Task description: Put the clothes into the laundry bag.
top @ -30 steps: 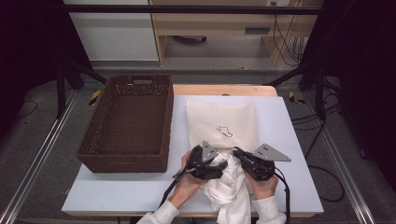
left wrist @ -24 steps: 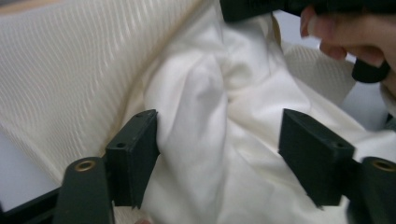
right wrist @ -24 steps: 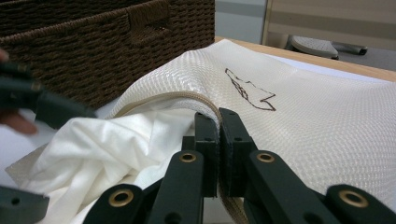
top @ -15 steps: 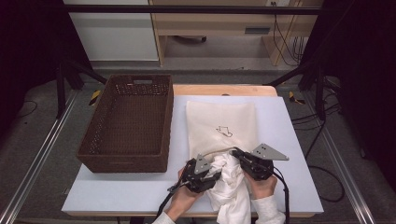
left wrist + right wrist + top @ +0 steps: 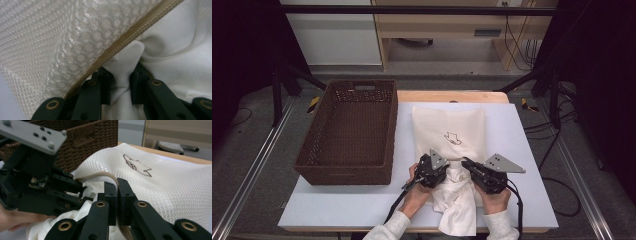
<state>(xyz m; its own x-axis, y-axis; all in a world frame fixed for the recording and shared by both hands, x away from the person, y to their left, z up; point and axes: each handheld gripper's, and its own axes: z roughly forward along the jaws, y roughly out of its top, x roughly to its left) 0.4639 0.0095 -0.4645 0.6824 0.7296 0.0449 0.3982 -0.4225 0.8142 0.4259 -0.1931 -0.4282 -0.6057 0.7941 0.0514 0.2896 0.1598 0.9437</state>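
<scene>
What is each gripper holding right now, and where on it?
Left gripper: a fold of the white garment. Right gripper: the zipper edge of the mesh bag.

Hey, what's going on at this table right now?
A person is stuffing a white garment into a mesh laundry bag lying on the table. The right hand-held gripper is clamped on the bag's zipper edge, holding the mouth open. The left hand-held gripper pinches a fold of the garment at the opening. Much of the garment lies outside the bag, hanging over the table's near edge. A brown wicker basket sits to the left.
</scene>
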